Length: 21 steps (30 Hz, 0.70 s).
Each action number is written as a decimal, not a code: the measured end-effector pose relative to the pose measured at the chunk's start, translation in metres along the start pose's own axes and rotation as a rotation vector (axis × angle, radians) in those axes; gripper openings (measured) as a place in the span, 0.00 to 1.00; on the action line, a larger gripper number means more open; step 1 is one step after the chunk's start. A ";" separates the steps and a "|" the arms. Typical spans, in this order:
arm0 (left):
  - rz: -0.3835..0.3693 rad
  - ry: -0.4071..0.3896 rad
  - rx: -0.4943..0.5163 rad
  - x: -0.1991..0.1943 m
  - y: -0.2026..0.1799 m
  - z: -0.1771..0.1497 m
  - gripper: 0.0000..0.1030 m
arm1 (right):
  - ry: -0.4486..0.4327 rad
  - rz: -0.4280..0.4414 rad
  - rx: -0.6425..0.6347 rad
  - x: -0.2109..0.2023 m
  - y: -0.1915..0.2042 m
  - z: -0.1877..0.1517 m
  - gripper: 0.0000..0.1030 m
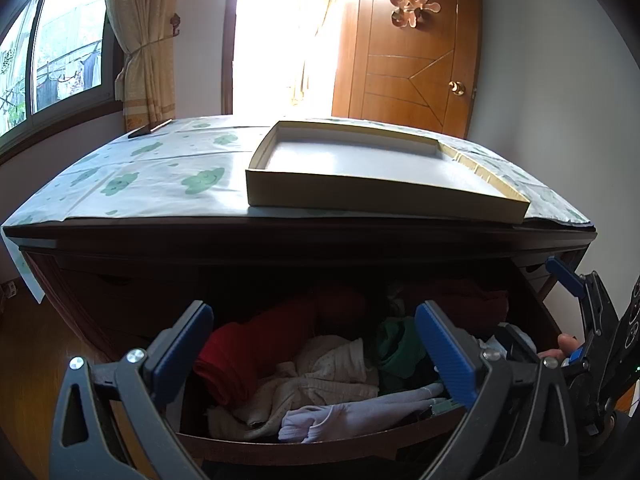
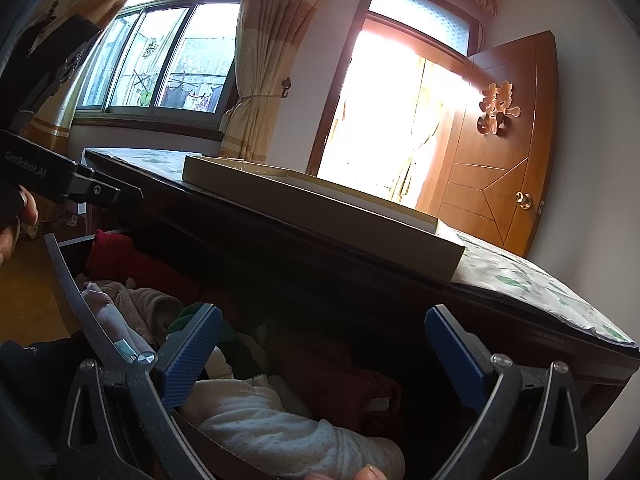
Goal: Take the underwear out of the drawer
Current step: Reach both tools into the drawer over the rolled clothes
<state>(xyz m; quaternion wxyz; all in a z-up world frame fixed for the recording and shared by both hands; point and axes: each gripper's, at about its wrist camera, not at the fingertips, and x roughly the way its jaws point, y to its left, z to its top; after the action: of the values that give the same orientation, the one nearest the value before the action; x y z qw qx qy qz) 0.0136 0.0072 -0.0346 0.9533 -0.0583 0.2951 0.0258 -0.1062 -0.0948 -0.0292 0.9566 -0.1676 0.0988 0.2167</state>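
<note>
The underwear (image 1: 320, 368) lies in a jumble inside the open drawer (image 1: 304, 446): pale dotted pieces in front, a red garment (image 1: 236, 356) to the left, a green one (image 1: 400, 344) to the right. Our left gripper (image 1: 314, 348) hovers over the pile, jaws wide apart and holding nothing. Our right gripper (image 2: 324, 356) hangs over the same drawer, jaws likewise apart and empty. Above, on the dresser's patterned cloth (image 1: 160, 176), sits a shallow cardboard tray (image 1: 360, 196). Behind stands a wooden door (image 1: 416, 48).

shallow box (image 1: 360, 160) on patterned cloth (image 1: 160, 172) | wooden door (image 1: 416, 60) ajar | curtain (image 1: 148, 40) tied back
</note>
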 end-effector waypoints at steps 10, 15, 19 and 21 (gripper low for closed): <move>-0.001 -0.001 -0.001 -0.001 0.000 0.000 1.00 | 0.014 0.001 -0.008 -0.007 0.000 -0.001 0.99; 0.000 -0.002 0.001 -0.001 0.000 0.000 1.00 | 0.033 0.009 -0.008 -0.009 0.001 -0.001 0.99; -0.002 -0.004 -0.001 -0.003 0.001 0.001 1.00 | 0.053 0.017 -0.013 -0.010 0.002 -0.001 0.99; -0.002 -0.003 -0.002 -0.003 0.001 0.002 1.00 | 0.057 0.019 -0.015 -0.011 0.002 -0.002 0.99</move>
<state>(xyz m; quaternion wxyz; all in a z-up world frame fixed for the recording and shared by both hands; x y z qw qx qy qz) 0.0120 0.0087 -0.0318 0.9538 -0.0595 0.2934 0.0251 -0.1166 -0.0978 -0.0286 0.9501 -0.1797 0.1260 0.2215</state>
